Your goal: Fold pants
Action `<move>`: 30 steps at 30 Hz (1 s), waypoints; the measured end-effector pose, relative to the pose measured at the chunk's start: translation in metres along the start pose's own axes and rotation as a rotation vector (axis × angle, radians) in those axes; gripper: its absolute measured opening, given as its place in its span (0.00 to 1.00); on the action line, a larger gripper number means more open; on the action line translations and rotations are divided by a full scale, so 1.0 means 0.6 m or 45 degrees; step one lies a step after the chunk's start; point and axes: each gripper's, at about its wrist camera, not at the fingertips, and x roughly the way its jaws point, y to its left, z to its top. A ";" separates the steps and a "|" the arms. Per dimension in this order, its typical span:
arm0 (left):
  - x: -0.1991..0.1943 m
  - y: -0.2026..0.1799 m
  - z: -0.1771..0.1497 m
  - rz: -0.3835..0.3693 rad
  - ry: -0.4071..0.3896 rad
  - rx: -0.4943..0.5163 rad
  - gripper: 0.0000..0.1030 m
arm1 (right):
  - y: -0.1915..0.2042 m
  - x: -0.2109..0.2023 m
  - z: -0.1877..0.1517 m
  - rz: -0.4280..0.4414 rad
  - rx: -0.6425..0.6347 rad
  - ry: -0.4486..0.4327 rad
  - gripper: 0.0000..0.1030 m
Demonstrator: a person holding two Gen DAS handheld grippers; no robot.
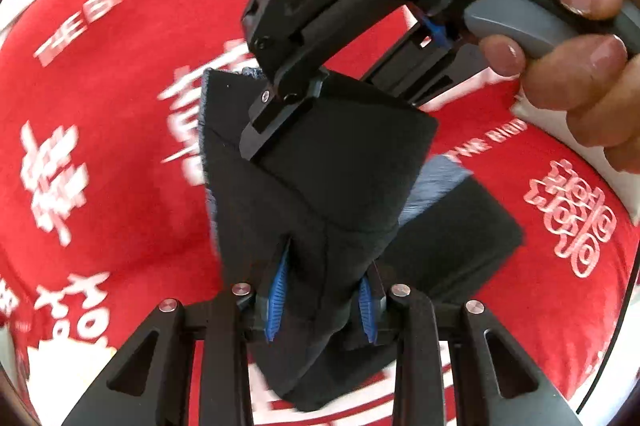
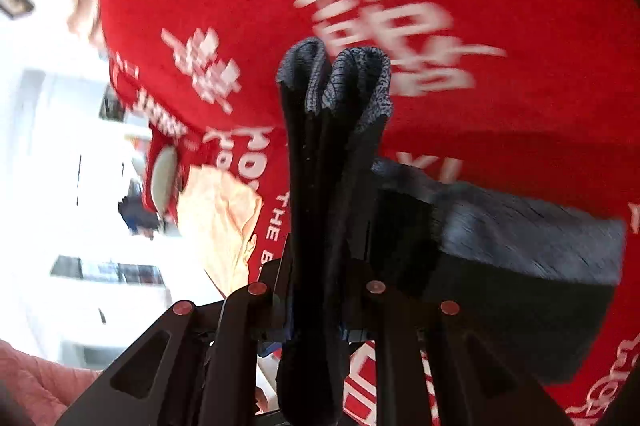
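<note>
Now both grippers point steeply down over the red cloth (image 1: 100,154). The left gripper (image 1: 324,300) is clamped on a fold of the dark pants (image 1: 320,194); the right gripper (image 1: 260,142), held by a hand (image 1: 580,66), pinches their upper edge, lifting them above the cloth's middle.

The red cloth (image 1: 120,106) reads, blurrily, "THE BIG DAY".
</note>
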 end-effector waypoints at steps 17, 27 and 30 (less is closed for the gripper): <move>0.113 -0.232 0.000 -0.071 0.198 0.285 0.31 | -0.301 -0.105 -0.142 0.117 0.364 -0.141 0.17; 0.133 -0.270 -0.029 -0.054 0.238 0.373 0.51 | -0.368 -0.069 -0.172 0.030 0.458 -0.108 0.17; 0.119 -0.254 -0.030 -0.088 0.238 0.348 0.58 | -0.358 -0.068 -0.175 -0.012 0.437 -0.110 0.19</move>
